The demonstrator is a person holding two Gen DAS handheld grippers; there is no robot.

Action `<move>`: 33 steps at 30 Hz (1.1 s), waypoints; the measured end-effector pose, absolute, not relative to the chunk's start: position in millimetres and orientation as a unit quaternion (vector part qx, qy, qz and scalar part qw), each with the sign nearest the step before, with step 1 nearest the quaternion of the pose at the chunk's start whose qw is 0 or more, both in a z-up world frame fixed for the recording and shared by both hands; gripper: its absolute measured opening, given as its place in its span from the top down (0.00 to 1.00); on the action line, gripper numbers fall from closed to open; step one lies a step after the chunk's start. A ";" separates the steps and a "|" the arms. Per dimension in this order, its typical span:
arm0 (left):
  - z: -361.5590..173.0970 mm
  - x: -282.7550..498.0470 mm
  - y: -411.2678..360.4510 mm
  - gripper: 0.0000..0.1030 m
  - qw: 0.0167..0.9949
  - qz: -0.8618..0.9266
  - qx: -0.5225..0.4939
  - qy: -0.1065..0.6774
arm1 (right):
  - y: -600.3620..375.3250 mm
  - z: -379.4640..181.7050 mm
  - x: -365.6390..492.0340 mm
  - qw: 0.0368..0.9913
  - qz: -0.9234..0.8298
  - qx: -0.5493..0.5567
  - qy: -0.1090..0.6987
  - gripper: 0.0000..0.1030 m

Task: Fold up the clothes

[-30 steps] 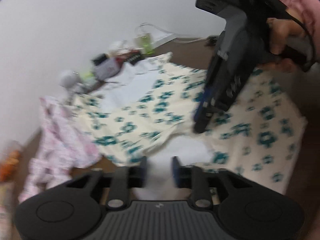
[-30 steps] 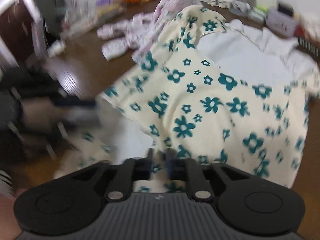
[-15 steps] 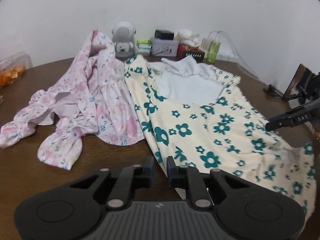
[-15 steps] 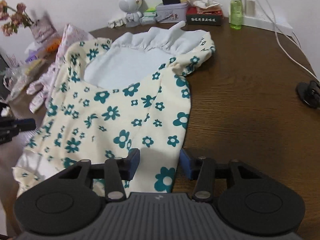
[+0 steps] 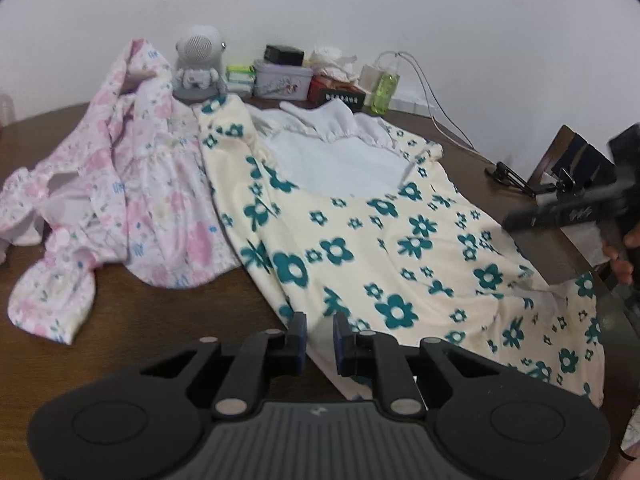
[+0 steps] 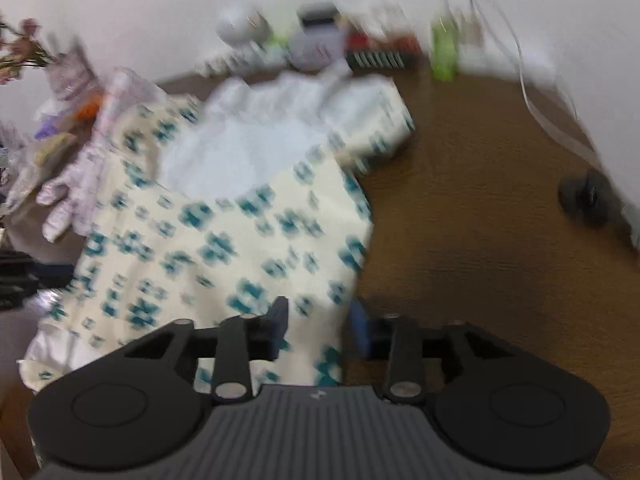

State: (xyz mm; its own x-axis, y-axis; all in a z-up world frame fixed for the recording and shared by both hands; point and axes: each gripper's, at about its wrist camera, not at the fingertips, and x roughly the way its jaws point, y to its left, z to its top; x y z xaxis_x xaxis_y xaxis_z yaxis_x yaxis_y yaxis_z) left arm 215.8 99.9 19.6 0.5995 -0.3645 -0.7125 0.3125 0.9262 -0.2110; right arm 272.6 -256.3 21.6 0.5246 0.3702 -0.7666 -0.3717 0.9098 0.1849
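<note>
A cream dress (image 5: pixel 400 248) with teal flowers lies spread on the brown table (image 5: pixel 160 340), white lining up near the neckline. My left gripper (image 5: pixel 320 334) sits at the dress's near left edge, its fingers close together with pale cloth in the narrow gap. In the blurred right wrist view, my right gripper (image 6: pixel 318 322) stands open over the dress (image 6: pixel 208 240) at its near right edge, with cloth lying between the wide-set fingers. A hand (image 5: pixel 622 264) holds that gripper at the far right of the left wrist view.
A pink floral garment (image 5: pixel 132 184) lies crumpled left of the dress. Along the wall stand a grey robot figure (image 5: pixel 198 60), a tin (image 5: pixel 282 78), a green bottle (image 5: pixel 385 88) and a white cable (image 5: pixel 440 120). A black clip (image 6: pixel 588 196) lies on bare table (image 6: pixel 480 220) to the right.
A second ago the dress was bunched and held up; now it lies flat. My right gripper has opened and let go of it. My left fingers have drawn closer together.
</note>
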 end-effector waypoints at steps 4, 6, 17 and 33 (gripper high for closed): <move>25.1 195.1 98.9 0.65 0.894 -0.209 -0.042 0.395 | -209.2 45.7 239.9 0.857 0.309 -0.058 0.409 0.52; 29.9 179.4 98.3 0.52 0.897 -0.218 -0.044 0.383 | -179.3 43.7 222.4 0.843 0.341 -0.117 0.400 0.48; 49.9 109.9 39.6 0.57 0.887 -0.317 0.030 0.335 | -191.5 22.3 153.9 0.825 0.358 -0.102 0.425 0.49; 24.0 88.3 -4.0 0.92 0.876 -0.259 0.151 0.378 | -226.1 -0.9 103.4 0.828 0.333 -0.113 0.436 0.88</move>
